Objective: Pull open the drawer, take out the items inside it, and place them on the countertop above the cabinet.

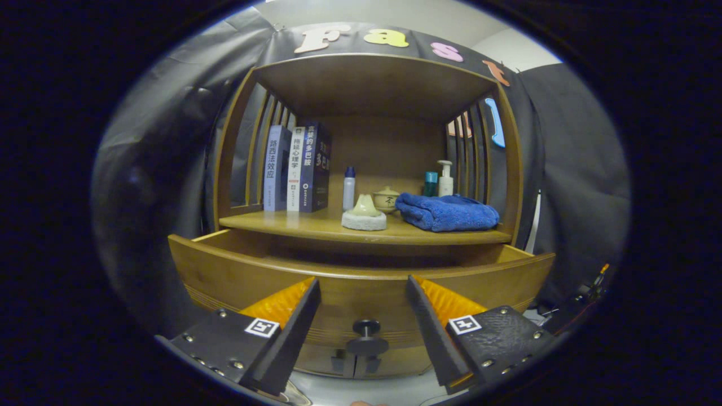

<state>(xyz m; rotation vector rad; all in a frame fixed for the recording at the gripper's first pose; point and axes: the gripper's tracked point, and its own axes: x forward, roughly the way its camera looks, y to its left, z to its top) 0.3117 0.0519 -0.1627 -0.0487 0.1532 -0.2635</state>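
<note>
Ahead of my claw point(362, 285) the cabinet point(372, 84) has its drawer point(237, 273) pulled out, the drawer knob point(366, 327) between my wide-spread, empty fingers, and beyond on the countertop point(316, 225) lie a blue towel point(447, 212) and small bottles point(349, 188)

Smooth wooden drawer point(237, 276), fluffy cloth towel point(448, 212)

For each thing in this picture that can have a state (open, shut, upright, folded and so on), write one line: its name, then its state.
drawer: pulled open
gripper: fingers open, holding nothing, knob between them
knob: untouched
books: upright
blue towel: folded, lying flat on the countertop
pump bottle: upright
</note>
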